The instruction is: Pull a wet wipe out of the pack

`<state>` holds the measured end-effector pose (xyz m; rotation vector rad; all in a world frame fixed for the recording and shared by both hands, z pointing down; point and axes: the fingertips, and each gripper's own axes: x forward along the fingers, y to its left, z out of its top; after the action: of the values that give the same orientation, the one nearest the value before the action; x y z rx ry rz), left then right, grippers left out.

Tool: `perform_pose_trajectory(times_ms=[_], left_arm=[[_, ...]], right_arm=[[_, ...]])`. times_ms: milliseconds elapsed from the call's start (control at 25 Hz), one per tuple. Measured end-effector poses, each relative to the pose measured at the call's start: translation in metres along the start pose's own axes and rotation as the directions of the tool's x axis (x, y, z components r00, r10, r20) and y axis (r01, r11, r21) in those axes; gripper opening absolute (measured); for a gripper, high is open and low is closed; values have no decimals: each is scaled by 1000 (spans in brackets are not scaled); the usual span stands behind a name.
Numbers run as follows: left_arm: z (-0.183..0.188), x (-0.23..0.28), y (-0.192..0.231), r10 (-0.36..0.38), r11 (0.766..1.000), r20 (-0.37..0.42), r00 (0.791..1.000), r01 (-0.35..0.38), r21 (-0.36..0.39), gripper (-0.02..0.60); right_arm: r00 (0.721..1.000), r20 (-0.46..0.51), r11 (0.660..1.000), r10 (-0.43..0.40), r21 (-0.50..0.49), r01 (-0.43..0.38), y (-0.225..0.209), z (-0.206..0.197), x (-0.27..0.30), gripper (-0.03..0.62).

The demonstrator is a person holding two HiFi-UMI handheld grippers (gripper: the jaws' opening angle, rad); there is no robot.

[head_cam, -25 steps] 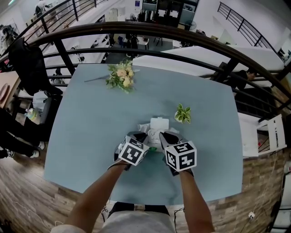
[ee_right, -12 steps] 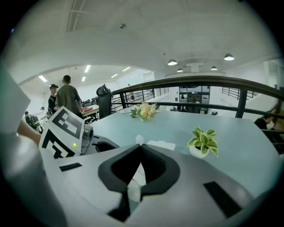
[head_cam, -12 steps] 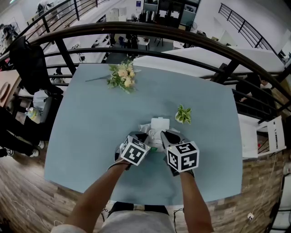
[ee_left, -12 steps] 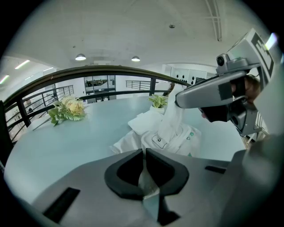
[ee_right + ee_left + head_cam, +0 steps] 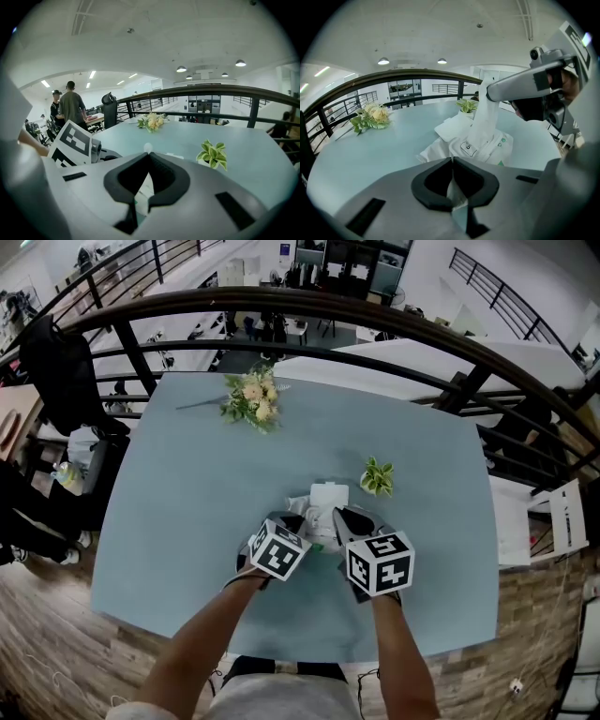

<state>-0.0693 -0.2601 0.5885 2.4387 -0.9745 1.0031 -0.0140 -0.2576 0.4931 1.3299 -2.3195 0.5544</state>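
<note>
My right gripper (image 5: 339, 517) is shut tight on the wet wipe (image 5: 485, 117). The wipe stands as a white strip rising from the pack (image 5: 488, 146) up to the gripper's jaws. My left gripper (image 5: 289, 519) is closed as well, with a fold of the pack's white wrapper pinched between its pads at the pack's near left side.

The pack lies on the tabletop (image 5: 178, 512), a little right of the middle and nearer my edge than the far one. A white flap lies open on its far side.

To the left I have a broad run of open tabletop out to the left edge. On the far side it stays open up to the bunch of flowers (image 5: 251, 397), which lies close to the far edge, left of the middle. On the right it is tighter: a small potted plant (image 5: 378, 474) stands near the pack's far right corner, not touching it. My forearms cross the near edge behind both grippers. A dark railing (image 5: 375, 310) curves just beyond the far edge.
</note>
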Motion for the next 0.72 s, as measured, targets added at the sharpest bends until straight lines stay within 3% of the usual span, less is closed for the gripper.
perform_pose_trajectory(times_ms=[720], left_arm=[[0, 3, 1, -11, 1000, -7, 1000, 11, -9, 5]], right_arm=[[998, 58, 999, -28, -23, 30, 1, 24, -10, 6]])
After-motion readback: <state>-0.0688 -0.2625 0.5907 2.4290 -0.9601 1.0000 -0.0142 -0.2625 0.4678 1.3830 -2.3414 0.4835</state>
